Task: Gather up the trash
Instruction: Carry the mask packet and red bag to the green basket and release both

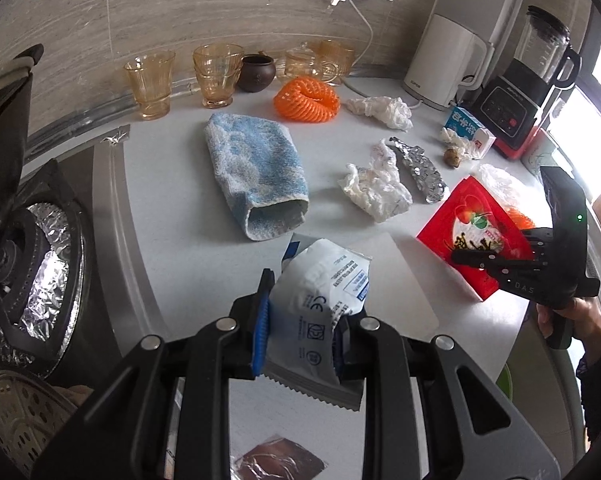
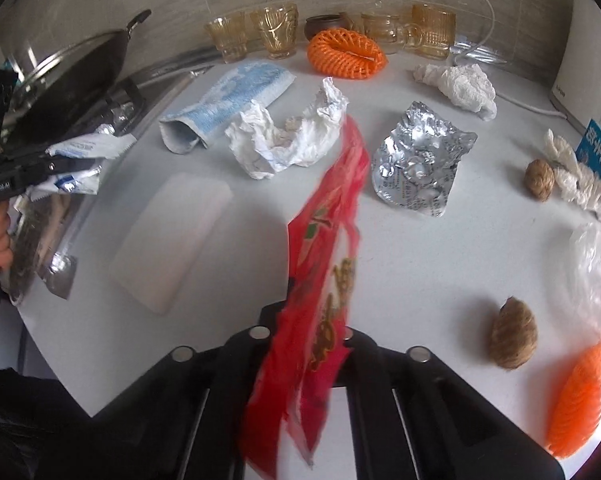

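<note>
Left wrist view: my left gripper (image 1: 300, 332) is clamped on a white printed wrapper (image 1: 320, 280), which stands crumpled between the blue pads above the white counter (image 1: 180, 240).
Right wrist view: my right gripper (image 2: 306, 344) is closed tight on a red snack wrapper (image 2: 324, 240); the wrapper streams forward from the jaws, blurred, so I judge it clear of the counter or nearly so.
Red wrapper from the other side: in the left view it hangs as a red packet (image 1: 474, 228) pinched in the right gripper (image 1: 480, 262), near the counter's right edge.
Step in hand: both hands are loaded, one piece of trash each, so I am at the carry-off stage of this round.
Trash left on the counter: crumpled white paper (image 2: 284, 136), a flattened foil blister (image 2: 416, 164), a wad of tissue (image 2: 458, 84) near the back, and a walnut-like shell (image 2: 514, 338) close to my right hand.
Not trash, I judge: the blue cloth mitt (image 1: 256, 172), the amber glasses (image 1: 150, 84) along the wall, the orange mesh ring (image 1: 306, 100).
Bin: no bin shows in either view, so I cannot say where the drop goes.
Next move: keep both grips firm, lift clear of the counter, carry both wrappers to wherever trash goes, and release only there; the red wrapper is limp and slick-looking, so it could slip.
</note>
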`<state>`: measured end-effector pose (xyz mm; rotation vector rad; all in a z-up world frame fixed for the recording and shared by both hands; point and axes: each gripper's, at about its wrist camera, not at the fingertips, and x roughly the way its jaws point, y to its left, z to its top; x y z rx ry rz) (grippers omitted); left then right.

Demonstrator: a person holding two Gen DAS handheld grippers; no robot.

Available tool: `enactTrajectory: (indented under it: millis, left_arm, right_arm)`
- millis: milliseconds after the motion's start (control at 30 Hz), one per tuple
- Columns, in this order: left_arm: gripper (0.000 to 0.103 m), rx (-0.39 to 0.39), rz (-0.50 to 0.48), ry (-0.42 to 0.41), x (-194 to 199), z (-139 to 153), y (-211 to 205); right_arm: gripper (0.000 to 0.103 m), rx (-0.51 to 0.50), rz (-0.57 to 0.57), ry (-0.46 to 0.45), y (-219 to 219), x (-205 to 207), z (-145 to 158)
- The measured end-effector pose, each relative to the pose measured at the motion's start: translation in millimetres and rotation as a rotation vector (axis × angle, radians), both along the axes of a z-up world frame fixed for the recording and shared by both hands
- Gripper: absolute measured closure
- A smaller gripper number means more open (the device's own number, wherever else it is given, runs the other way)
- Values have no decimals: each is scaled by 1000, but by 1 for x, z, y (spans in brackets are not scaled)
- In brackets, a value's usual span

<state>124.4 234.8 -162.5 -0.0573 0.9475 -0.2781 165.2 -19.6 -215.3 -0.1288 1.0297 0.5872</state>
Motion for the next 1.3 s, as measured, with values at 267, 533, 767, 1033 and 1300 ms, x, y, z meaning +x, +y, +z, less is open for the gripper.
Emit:
enactTrajectory:
  millis: [267, 533, 767, 1033, 1300]
  left_arm:
    - [79, -36, -133, -15, -28, 26, -38]
    - [79, -71, -443, 27, -103, 31, -151]
    - [78, -61, -595, 144, -154, -21, -250]
    - [64, -22, -592, 278, -181, -99, -306]
    - [30, 18, -547, 260, -186, -106, -318]
  right_arm:
    - [101, 97, -114, -45, -23, -36, 36]
    - [101, 76, -224, -51, -77, -134, 65]
    - [101, 47, -331, 9, -152, -217, 54]
    - [101, 33, -334, 64, -202, -260, 42]
    - [101, 34, -303, 93, -211, -268, 27]
